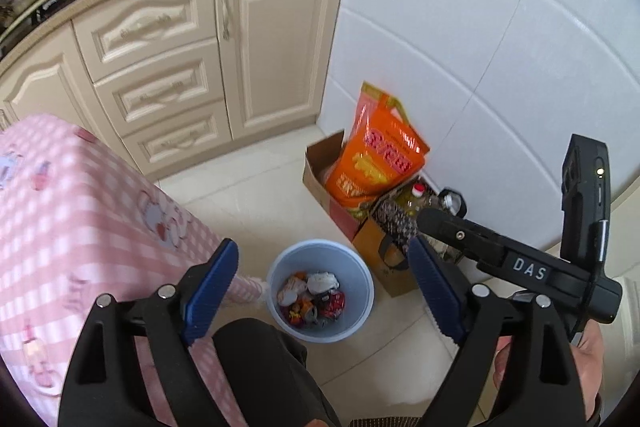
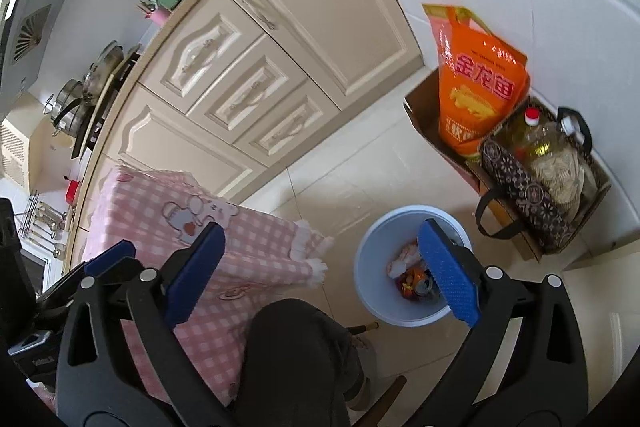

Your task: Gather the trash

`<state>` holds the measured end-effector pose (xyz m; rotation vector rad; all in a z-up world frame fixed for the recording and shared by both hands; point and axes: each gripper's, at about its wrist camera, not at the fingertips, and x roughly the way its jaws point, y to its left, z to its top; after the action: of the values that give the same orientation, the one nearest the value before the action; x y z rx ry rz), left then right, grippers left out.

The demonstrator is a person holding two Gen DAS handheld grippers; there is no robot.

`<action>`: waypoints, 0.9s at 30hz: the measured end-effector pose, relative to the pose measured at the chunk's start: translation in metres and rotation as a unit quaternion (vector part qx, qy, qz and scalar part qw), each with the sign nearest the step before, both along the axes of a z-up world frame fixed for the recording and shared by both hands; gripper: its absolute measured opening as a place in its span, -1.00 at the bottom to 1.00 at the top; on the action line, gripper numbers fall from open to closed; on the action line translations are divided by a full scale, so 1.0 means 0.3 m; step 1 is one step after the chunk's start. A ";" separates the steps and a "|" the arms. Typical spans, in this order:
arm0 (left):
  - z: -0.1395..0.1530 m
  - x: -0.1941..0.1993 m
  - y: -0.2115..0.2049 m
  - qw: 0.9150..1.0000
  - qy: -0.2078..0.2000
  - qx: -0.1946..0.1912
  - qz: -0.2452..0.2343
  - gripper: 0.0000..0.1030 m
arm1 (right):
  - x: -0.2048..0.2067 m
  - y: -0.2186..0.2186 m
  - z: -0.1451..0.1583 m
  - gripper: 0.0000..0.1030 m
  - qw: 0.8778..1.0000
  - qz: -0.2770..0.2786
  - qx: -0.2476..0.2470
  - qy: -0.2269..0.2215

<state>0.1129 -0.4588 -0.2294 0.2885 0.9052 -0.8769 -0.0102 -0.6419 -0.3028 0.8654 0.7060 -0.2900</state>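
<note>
A light blue bin stands on the tiled floor beside the table and also shows in the right wrist view. It holds crumpled wrappers and a can, also seen in the right wrist view. My left gripper is open and empty, high above the bin. My right gripper is open and empty, also above the bin; its body shows in the left wrist view. The left gripper's blue pad peeks in at the left of the right wrist view.
A table with a pink checked cloth is at the left. Cream kitchen cabinets stand behind. A cardboard box with an orange rice bag and a bag holding an oil bottle sit by the white wall. My dark-trousered knee is below.
</note>
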 end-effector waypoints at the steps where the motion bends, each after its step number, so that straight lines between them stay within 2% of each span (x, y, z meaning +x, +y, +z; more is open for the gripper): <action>1: 0.027 -0.005 0.018 1.000 -0.007 -0.007 0.003 0.66 | 0.000 0.009 0.024 0.85 1.000 0.002 -0.004 -0.003; 6: 0.169 -0.025 0.152 0.998 -0.048 -0.042 0.024 0.70 | 0.009 0.077 0.186 0.87 0.999 0.015 -0.037 -0.032; 15: 0.371 -0.016 0.501 0.984 -0.120 -0.082 0.102 0.79 | 0.080 0.309 0.483 0.88 0.989 0.070 -0.094 -0.086; 19: 0.442 -0.015 0.676 0.972 -0.160 -0.085 0.152 0.83 | 0.131 0.435 0.580 0.88 0.983 0.102 -0.112 -0.102; 23: 0.513 -0.032 0.839 0.950 -0.209 -0.073 0.218 0.85 | 0.182 0.589 0.685 0.88 0.974 0.134 -0.133 -0.124; 27: 0.575 -0.044 0.975 0.934 -0.232 -0.074 0.261 0.86 | 0.219 0.745 0.774 0.88 0.962 0.169 -0.158 -0.146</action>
<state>0.0997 -0.1662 -0.0569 0.1033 0.4329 -0.3524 0.0556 -0.4182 -0.0707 0.4583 0.5020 0.0339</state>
